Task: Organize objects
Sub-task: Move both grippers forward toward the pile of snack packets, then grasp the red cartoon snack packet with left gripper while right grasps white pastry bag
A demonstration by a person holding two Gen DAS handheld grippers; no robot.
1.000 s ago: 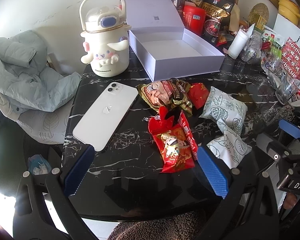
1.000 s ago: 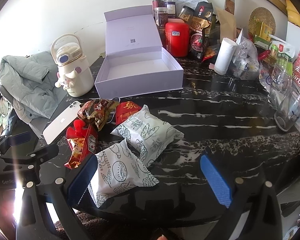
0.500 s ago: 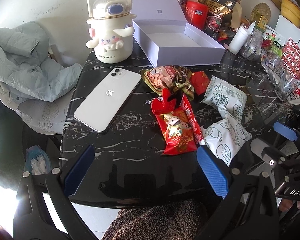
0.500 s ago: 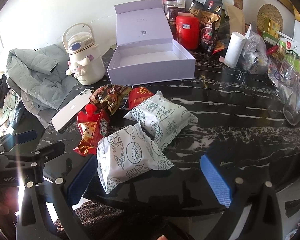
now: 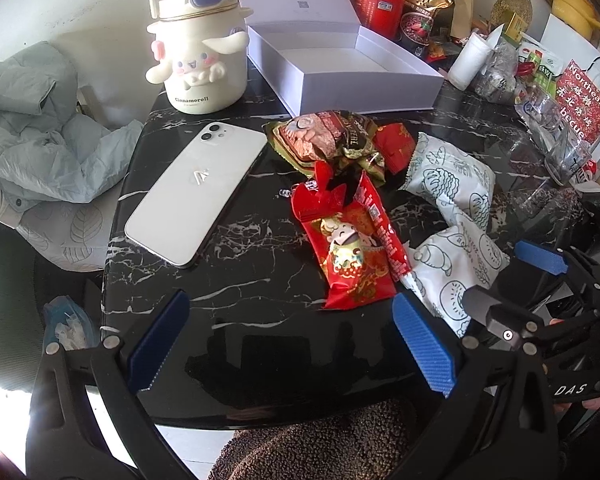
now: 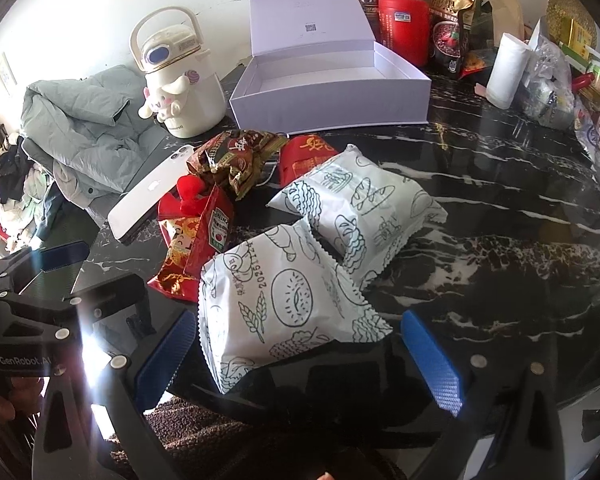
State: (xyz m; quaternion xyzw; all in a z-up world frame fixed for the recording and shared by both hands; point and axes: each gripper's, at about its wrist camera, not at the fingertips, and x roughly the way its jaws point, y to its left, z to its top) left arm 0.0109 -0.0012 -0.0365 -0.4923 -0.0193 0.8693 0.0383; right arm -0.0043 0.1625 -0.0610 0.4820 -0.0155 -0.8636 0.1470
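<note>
An open lilac box stands empty at the back of the black marble table. In front of it lie a brown snack pack, a small red packet, a red cartoon pack, two white bread packs and a white phone. My left gripper hangs open over the table's near edge, just short of the red pack. My right gripper is open, its fingers either side of the nearer bread pack's end.
A white cartoon jug stands left of the box. Red canister, bags, a paper roll and packets crowd the back and right. A grey jacket lies on a chair at left.
Both grippers have drawn back toward the table's near edge and risen a little; the packs now sit farther from the left fingers. Both stayed open. Nothing on the table moved.
</note>
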